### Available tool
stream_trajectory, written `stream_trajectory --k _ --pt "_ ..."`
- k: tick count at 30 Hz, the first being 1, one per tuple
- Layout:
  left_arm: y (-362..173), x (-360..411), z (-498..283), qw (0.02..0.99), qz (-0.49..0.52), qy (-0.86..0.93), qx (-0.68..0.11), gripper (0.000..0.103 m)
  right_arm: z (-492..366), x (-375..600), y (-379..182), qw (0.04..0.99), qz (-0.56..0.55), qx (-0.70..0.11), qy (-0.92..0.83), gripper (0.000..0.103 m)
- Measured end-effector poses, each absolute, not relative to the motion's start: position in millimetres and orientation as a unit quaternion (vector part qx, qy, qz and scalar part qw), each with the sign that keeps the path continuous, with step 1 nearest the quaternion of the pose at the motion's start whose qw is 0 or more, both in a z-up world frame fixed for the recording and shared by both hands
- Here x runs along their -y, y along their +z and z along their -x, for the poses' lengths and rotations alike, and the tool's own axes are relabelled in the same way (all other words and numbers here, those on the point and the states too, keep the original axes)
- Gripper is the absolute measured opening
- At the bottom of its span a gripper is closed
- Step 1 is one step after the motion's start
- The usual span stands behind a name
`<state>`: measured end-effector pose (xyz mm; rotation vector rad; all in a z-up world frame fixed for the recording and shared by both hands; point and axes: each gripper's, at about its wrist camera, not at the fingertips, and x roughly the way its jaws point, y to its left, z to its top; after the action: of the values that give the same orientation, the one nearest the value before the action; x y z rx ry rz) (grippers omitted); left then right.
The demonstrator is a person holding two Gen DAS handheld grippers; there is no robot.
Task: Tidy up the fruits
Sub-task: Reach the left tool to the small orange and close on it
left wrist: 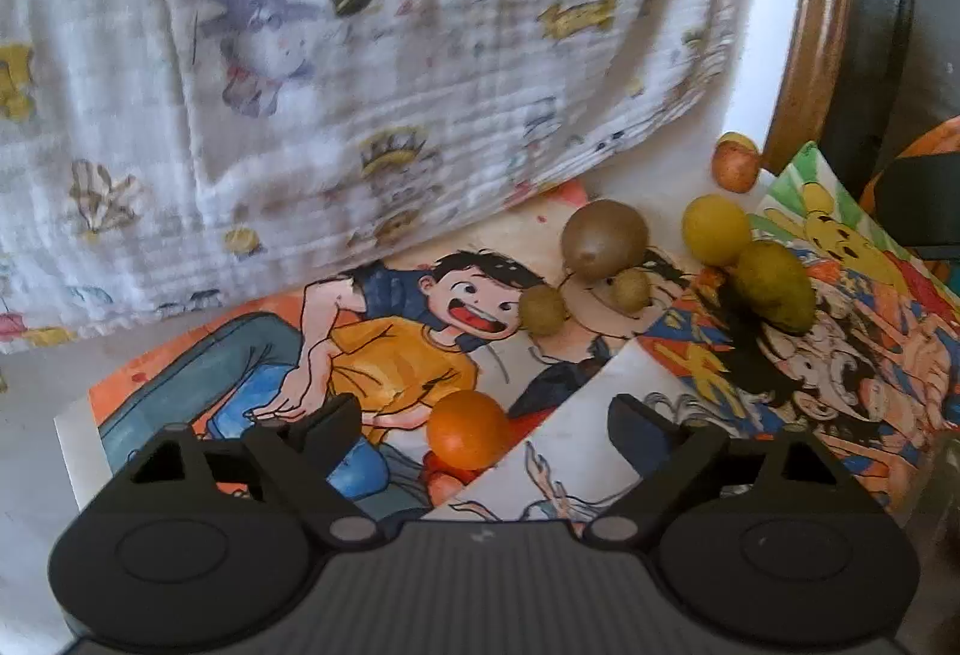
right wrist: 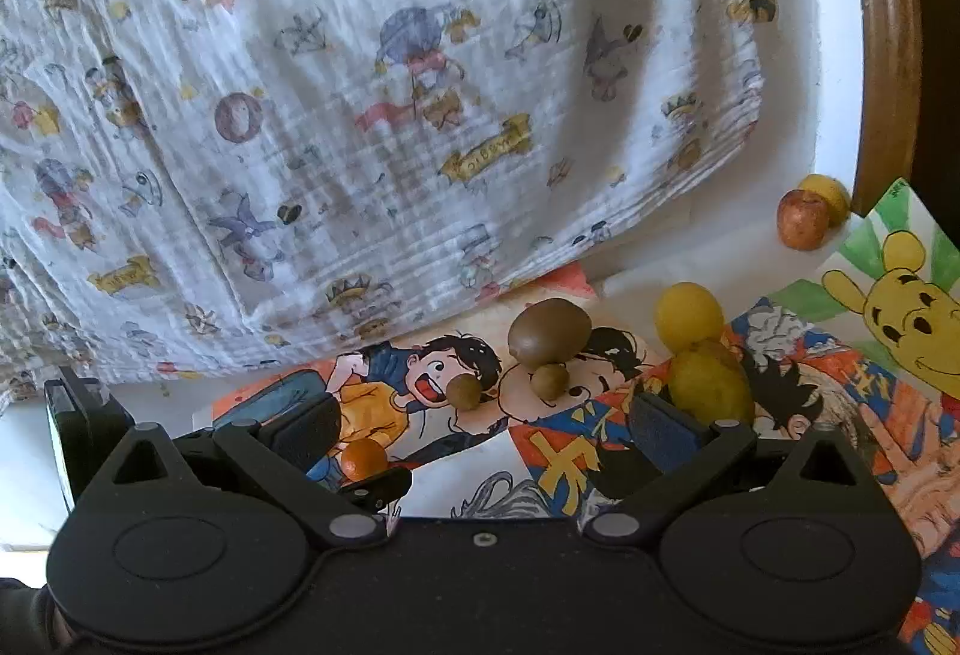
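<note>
Two tongs, both with fingers apart and empty: my left gripper (left wrist: 483, 424) straddles a small orange fruit (left wrist: 468, 430) lying on the cartoon drawings (left wrist: 372, 355). My right gripper (right wrist: 489, 421) hovers nearby. Beyond: one large brown fruit (left wrist: 603, 238) touching two small olive ones, two yellow-green fruits (left wrist: 717, 229), a reddish apple (left wrist: 735, 166) by the wall. Printed cloth (left wrist: 360, 55) hangs behind, overlapping the drawings' far edge

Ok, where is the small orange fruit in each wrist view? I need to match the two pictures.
Left wrist: orange fruit at lower centre, between the open gripper's fingers, on the cartoon boy poster.
Right wrist: orange fruit at lower left, beside the left finger.
Shared landmark: the large brown fruit farther back.
</note>
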<state>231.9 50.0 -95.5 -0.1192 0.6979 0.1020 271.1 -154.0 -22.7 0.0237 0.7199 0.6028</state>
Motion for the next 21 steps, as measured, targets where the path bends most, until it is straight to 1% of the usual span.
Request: stream_trajectory --k 1,3,5,6,8,10,11,12,13,14,15,21 --pt "-97.3 -51.2 -233.6 0.936 0.060 0.051 -0.343 0.088 -274.0 152.1 -25.1 0.890 -0.011 -0.349 0.292 0.103" --pt "-101.0 -53.5 -237.2 0.934 0.063 0.051 -0.348 0.081 -278.0 148.9 -29.0 0.889 -0.011 -0.353 0.293 0.103" --pt "-104.4 -54.3 -240.1 0.932 0.061 0.051 -0.353 0.077 -282.0 146.0 -32.8 0.887 -0.011 -0.356 0.295 0.103" --pt "-106.0 -54.5 -241.3 0.931 0.061 0.051 -0.356 0.071 -283.1 144.9 -34.0 0.886 -0.010 -0.357 0.296 0.103" --pt "-109.2 -54.8 -243.9 0.929 0.061 0.049 -0.363 0.064 -285.5 143.1 -36.3 0.885 -0.011 -0.359 0.296 0.103" --pt "-110.6 -54.7 -245.1 0.928 0.060 0.048 -0.364 0.063 -286.7 141.9 -37.6 0.884 -0.011 -0.360 0.297 0.103" --pt "-110.6 -54.2 -245.5 0.929 0.058 0.048 -0.363 0.060 -287.5 141.2 -37.9 0.884 -0.010 -0.361 0.297 0.103" --pt "-110.5 -53.9 -246.0 0.929 0.056 0.046 -0.364 0.052 -288.2 140.6 -38.4 0.884 -0.009 -0.362 0.296 0.103" --pt "-110.6 -53.7 -246.9 0.928 0.055 0.044 -0.365 0.048 -289.2 140.1 -39.0 0.884 -0.008 -0.362 0.297 0.103" --pt "-110.6 -53.8 -247.2 0.928 0.055 0.043 -0.365 0.040 -290.4 139.5 -39.8 0.883 -0.007 -0.362 0.297 0.103" --pt "-110.4 -54.4 -247.2 0.929 0.055 0.044 -0.364 0.036 -291.6 138.8 -40.6 0.883 -0.006 -0.363 0.296 0.103" --pt "-108.2 -60.3 -241.5 0.929 0.068 0.037 -0.362 0.035 -304.7 129.9 -56.0 0.877 0.010 -0.379 0.296 0.103"
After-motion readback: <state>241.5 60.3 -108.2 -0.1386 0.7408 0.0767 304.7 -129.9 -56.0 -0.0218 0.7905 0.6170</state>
